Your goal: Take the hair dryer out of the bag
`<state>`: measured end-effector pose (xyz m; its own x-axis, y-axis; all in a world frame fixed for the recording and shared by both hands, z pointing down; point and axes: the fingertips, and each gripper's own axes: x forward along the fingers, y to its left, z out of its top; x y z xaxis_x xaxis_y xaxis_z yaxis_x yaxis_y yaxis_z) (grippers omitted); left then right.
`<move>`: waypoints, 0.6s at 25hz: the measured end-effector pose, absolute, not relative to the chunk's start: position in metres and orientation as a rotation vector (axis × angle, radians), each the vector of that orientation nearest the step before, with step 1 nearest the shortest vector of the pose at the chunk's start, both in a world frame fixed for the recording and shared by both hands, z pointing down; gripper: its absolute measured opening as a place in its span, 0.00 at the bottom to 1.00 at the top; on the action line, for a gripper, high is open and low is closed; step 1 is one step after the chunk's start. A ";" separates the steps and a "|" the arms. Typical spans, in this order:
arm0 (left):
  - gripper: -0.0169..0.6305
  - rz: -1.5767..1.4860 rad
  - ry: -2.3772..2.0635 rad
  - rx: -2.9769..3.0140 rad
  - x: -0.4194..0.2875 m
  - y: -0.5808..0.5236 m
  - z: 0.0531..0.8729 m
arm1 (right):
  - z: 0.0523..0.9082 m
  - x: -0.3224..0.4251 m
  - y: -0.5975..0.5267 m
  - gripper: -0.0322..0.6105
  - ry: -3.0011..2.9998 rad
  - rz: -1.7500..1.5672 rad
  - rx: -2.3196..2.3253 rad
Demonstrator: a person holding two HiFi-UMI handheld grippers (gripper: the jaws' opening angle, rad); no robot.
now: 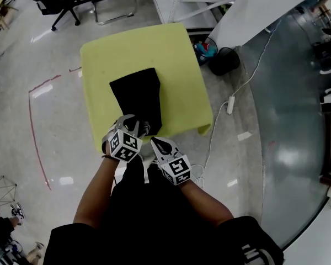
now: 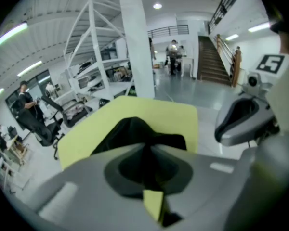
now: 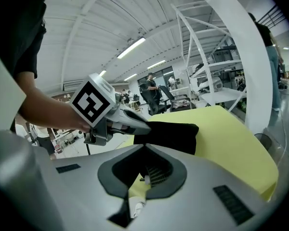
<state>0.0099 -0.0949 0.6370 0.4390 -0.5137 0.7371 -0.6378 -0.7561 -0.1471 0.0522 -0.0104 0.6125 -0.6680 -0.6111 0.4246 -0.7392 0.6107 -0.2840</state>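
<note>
Clamps the left gripper on the near edge of the bag, jaws pressed together, pointing steeply down. Holds the right gripper just beside it, jaws together, empty. Extends both bare forearms forward.

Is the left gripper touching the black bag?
Touching. The right gripper view shows the left gripper with its jaws pinched shut on the near edge of the black cloth bag on the yellow table.
</note>
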 end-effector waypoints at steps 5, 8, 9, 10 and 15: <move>0.05 1.181 -1.019 2.526 -0.001 -0.098 0.628 | 0.614 0.046 -0.015 0.06 -2.536 0.614 1.078; 0.05 1.165 -1.017 2.520 -0.003 -0.100 0.628 | 0.622 0.043 -0.021 0.06 -2.515 0.599 1.059; 0.05 1.158 -1.016 2.519 -0.004 -0.102 0.629 | 0.626 0.040 -0.024 0.06 -2.508 0.596 1.052; 0.05 1.152 -1.014 2.519 -0.005 -0.104 0.630 | 0.629 0.036 -0.028 0.06 -2.502 0.593 1.047; 0.05 1.118 -1.001 2.520 -0.008 -0.113 0.633 | 0.642 0.018 -0.045 0.06 -2.470 0.540 1.052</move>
